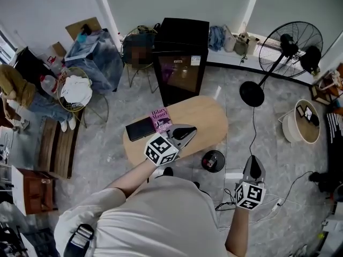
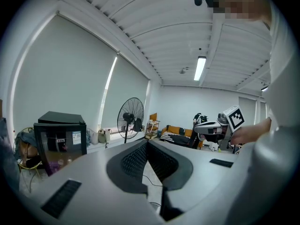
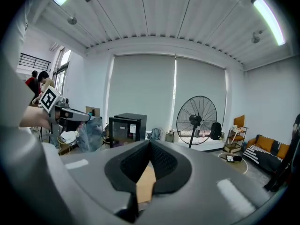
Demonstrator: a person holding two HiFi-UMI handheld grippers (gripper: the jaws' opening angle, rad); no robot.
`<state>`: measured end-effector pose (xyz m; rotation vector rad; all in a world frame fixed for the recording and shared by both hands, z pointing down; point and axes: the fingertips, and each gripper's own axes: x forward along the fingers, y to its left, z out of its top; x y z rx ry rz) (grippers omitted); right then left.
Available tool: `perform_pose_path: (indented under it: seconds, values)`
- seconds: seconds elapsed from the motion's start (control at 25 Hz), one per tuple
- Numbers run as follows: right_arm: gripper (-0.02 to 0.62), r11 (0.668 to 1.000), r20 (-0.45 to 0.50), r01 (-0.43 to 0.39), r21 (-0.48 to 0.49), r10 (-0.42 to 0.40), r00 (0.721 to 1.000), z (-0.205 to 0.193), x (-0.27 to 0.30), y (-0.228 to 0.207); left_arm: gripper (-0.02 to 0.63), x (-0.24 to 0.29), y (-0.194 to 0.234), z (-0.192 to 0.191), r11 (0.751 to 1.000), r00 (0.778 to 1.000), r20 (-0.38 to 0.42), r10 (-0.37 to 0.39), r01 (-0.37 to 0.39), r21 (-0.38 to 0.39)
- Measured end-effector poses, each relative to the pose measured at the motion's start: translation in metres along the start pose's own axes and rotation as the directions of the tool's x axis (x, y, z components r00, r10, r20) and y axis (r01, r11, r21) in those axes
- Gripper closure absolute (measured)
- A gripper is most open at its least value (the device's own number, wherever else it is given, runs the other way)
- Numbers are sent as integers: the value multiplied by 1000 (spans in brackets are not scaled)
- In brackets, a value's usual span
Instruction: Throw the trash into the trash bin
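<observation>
A small round black trash bin (image 1: 213,160) stands on the floor beside the oval wooden table (image 1: 206,116). My left gripper (image 1: 188,133) hovers over the table's near edge, jaws shut with nothing between them; its tips meet in the left gripper view (image 2: 147,142). My right gripper (image 1: 253,162) hangs over the floor to the right of the bin, also shut and empty, tips together (image 3: 150,143). A pink book (image 1: 161,119) and a flat black item (image 1: 140,128) lie on the table. No loose trash shows in any view.
A black cabinet (image 1: 179,58) stands behind the table. A pedestal fan (image 1: 286,47) is at the right, with a white basket (image 1: 300,123) nearby. Cables (image 1: 268,202) run across the floor by my right gripper. A wire basket of cloth (image 1: 75,90) stands at the left.
</observation>
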<state>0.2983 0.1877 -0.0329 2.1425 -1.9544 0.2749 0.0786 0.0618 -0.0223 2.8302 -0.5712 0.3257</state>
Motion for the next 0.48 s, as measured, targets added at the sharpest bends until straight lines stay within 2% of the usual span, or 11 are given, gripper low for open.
perform_pose_path:
  seconds: [0.48]
  values:
    - [584, 1000, 18, 0, 11, 0, 1000, 5, 0, -10, 600, 10, -2, 4, 1000, 1000, 8, 2, -1, -7]
